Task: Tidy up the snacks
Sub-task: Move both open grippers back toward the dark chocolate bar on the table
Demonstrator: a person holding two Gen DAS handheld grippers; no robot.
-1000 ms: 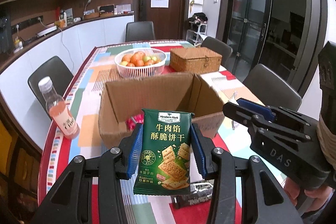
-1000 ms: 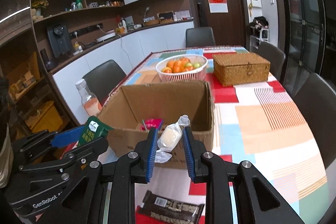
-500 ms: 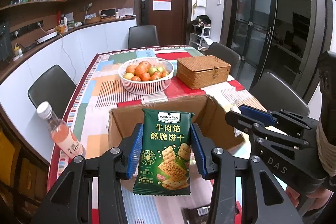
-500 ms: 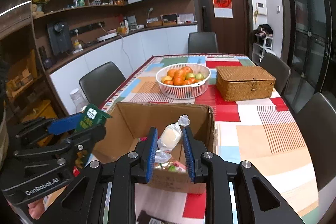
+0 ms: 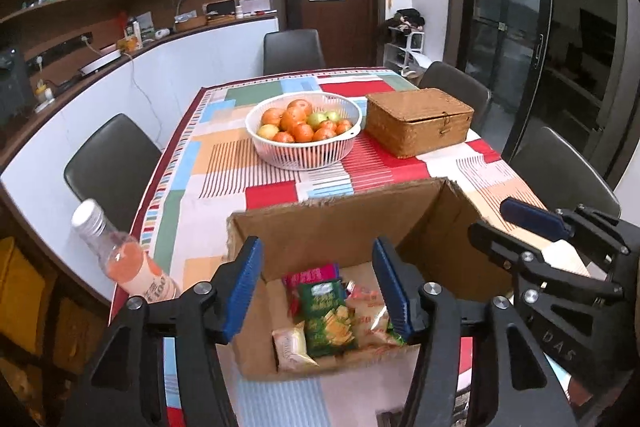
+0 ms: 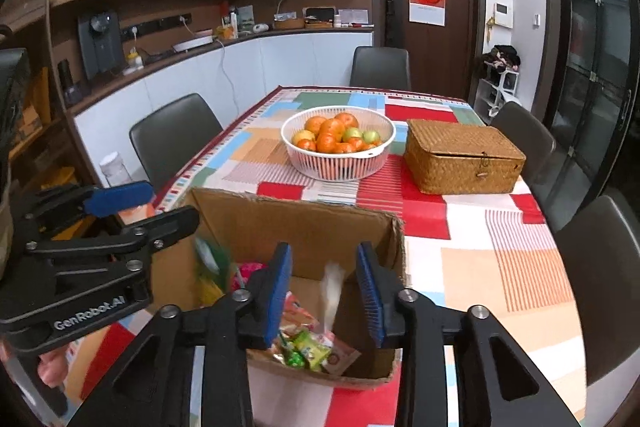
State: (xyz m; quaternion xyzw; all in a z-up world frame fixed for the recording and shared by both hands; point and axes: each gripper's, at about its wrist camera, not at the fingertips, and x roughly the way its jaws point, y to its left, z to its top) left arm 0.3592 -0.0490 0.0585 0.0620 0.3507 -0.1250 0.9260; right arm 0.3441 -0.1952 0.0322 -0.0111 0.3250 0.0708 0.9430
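Both grippers over the cardboard box (image 5: 340,227). Left gripper (image 5: 318,291) jaws opening, nothing gripped — green cracker packet (image 5: 326,315) lies inside the box. Right gripper (image 6: 324,293) jaws opening too — white wrapped candy (image 6: 332,291) blurred between the pads, untouched, above the box's snacks.

Green cracker packet (image 5: 326,315) and white candy (image 6: 333,293) now released into box (image 5: 340,227).

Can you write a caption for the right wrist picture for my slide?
Right gripper fingers opening, white candy dropping into the cardboard box.
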